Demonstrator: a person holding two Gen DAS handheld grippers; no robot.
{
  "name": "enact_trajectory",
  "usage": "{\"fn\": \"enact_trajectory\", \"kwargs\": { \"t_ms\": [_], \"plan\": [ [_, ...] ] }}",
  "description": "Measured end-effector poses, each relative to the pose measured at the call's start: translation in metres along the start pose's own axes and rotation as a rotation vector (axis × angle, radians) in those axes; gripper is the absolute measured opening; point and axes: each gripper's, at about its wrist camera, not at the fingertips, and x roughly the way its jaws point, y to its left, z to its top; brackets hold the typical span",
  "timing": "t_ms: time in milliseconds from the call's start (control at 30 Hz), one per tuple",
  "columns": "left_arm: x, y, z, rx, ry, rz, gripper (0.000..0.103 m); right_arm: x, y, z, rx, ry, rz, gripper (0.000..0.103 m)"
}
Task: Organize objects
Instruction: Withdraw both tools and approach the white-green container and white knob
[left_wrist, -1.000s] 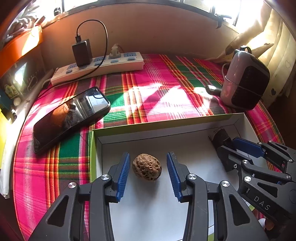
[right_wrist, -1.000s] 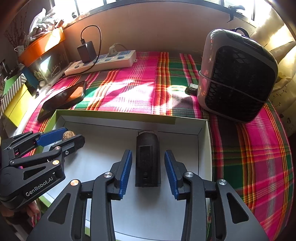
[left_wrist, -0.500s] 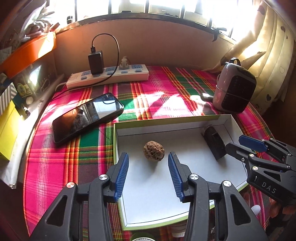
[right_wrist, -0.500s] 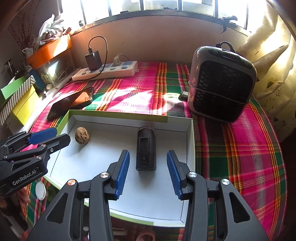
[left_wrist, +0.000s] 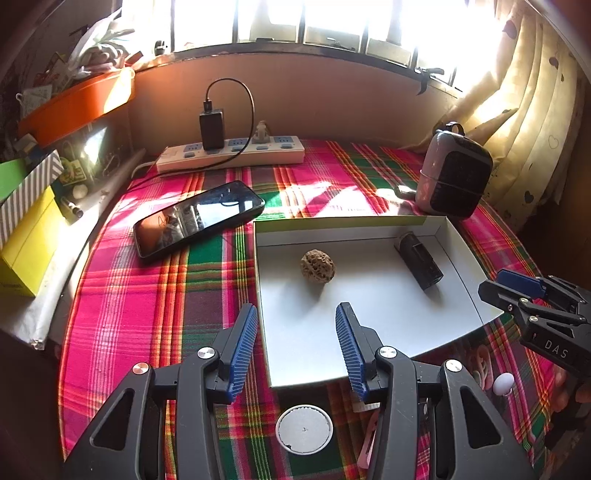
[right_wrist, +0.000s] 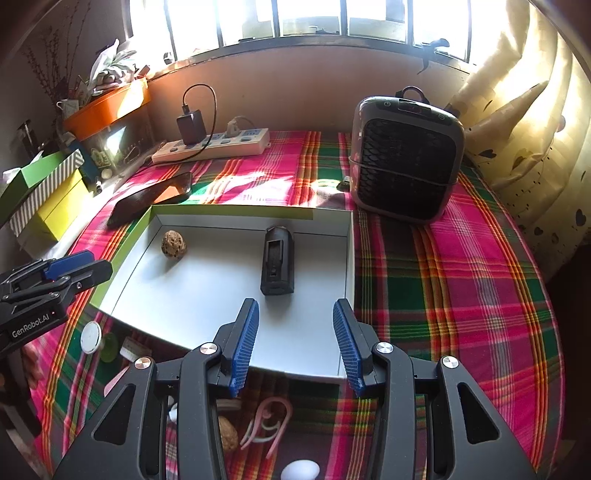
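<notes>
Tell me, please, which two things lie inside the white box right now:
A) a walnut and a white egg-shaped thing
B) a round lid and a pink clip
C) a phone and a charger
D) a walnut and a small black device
D: the walnut and the small black device both rest apart on the floor of the white box; the phone lies on the plaid cloth outside it.
</notes>
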Motion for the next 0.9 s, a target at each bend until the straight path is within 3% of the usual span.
{"fn": "enact_trajectory", "kwargs": {
  "t_ms": [433, 900],
  "plan": [
    [-0.026, 0.020, -0.043, -0.070, -0.024, -0.048, 0.043, -0.035, -0.013, -0.040, -0.019, -0.040, -0.003, 0.044],
    [-0.026, 0.020, -0.074, -0.081, 0.019, -0.099, 0.046, -0.044, -0.021, -0.077, -0.003, -0.033, 0.039, 0.045]
  ]
}}
